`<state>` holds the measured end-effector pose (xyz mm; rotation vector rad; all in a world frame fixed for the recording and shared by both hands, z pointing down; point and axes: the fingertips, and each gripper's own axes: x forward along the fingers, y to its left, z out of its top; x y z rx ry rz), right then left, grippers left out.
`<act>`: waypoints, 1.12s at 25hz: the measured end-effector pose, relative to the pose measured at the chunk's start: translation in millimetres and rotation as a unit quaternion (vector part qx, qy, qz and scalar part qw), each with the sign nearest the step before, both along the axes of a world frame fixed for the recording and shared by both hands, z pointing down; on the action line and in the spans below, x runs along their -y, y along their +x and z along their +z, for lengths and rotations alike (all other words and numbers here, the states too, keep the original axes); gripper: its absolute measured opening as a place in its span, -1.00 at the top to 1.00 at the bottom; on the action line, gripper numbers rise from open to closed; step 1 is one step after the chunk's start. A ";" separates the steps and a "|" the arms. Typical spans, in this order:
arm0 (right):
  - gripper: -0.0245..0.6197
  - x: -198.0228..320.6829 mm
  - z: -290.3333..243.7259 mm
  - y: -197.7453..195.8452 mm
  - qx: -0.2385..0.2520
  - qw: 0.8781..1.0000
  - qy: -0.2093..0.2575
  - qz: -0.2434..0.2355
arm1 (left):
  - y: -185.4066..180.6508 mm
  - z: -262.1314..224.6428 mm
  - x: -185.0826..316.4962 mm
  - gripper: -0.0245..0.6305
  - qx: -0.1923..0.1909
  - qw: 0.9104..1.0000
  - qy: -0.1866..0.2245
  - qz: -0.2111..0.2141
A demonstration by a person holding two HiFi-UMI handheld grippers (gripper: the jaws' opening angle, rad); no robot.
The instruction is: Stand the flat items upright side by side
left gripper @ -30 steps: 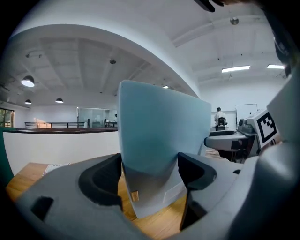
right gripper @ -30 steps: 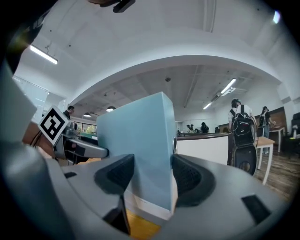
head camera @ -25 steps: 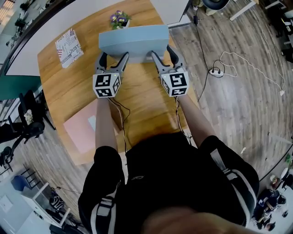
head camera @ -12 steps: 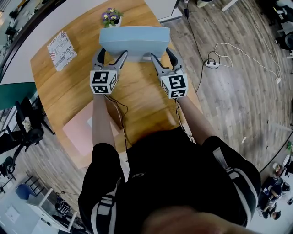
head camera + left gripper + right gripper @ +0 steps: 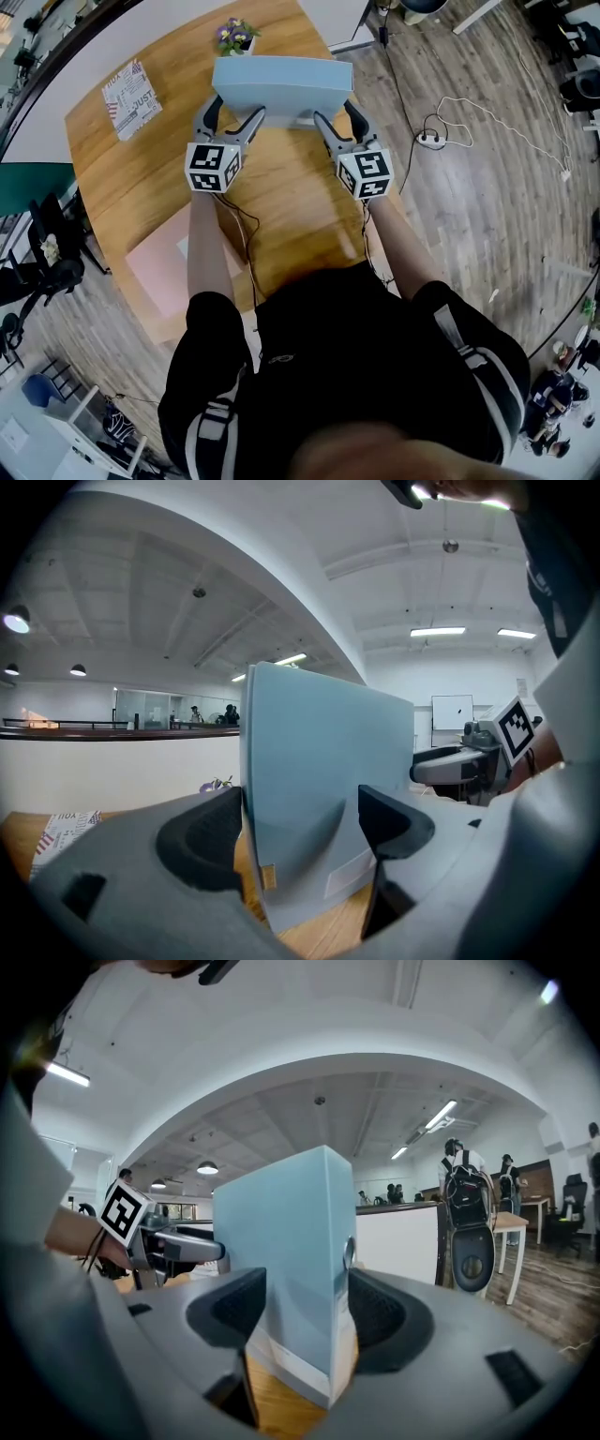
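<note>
A light blue binder [image 5: 281,82] stands upright on the wooden table [image 5: 281,206], its long face toward me. My left gripper [image 5: 230,120] straddles its left end. In the left gripper view the binder [image 5: 319,742] has its thin edge against the left pad, while the right pad stands off its face, so the gripper [image 5: 300,822] is open. My right gripper [image 5: 339,120] is at the right end. In the right gripper view the binder [image 5: 281,1251] fills the gap and both pads lie against its thick spine end, with the gripper [image 5: 307,1312] shut on it.
A small flower pot [image 5: 234,36] stands just behind the binder. A printed booklet [image 5: 131,94] lies at the table's back left. A pink flat item [image 5: 164,267] lies near the front left edge. A power strip and cable [image 5: 431,141] lie on the floor to the right.
The view has shifted a little. Both grippers stay at the binder's two ends, and the binder stays upright in the same place.
</note>
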<state>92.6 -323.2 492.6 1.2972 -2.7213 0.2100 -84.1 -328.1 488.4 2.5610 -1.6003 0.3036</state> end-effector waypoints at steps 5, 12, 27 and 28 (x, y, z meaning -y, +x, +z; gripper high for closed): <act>0.04 -3.3 -0.8 3.8 -0.003 1.000 -0.005 0.001 | -12.8 0.3 -8.2 -0.29 -0.015 1.000 -0.005 -0.025; 0.02 -30.7 -4.8 15.9 0.006 1.000 -0.015 0.019 | -38.8 2.2 -54.1 -0.29 -0.051 0.996 -0.024 -0.074; 0.02 -137.9 -6.8 -74.6 0.019 0.996 -0.043 -0.080 | -87.7 7.7 -213.0 -0.24 -0.127 0.969 -0.061 -0.201; 0.02 -144.1 -5.6 -83.8 0.018 0.994 -0.046 -0.095 | -92.2 8.0 -223.7 -0.23 -0.128 0.967 -0.063 -0.212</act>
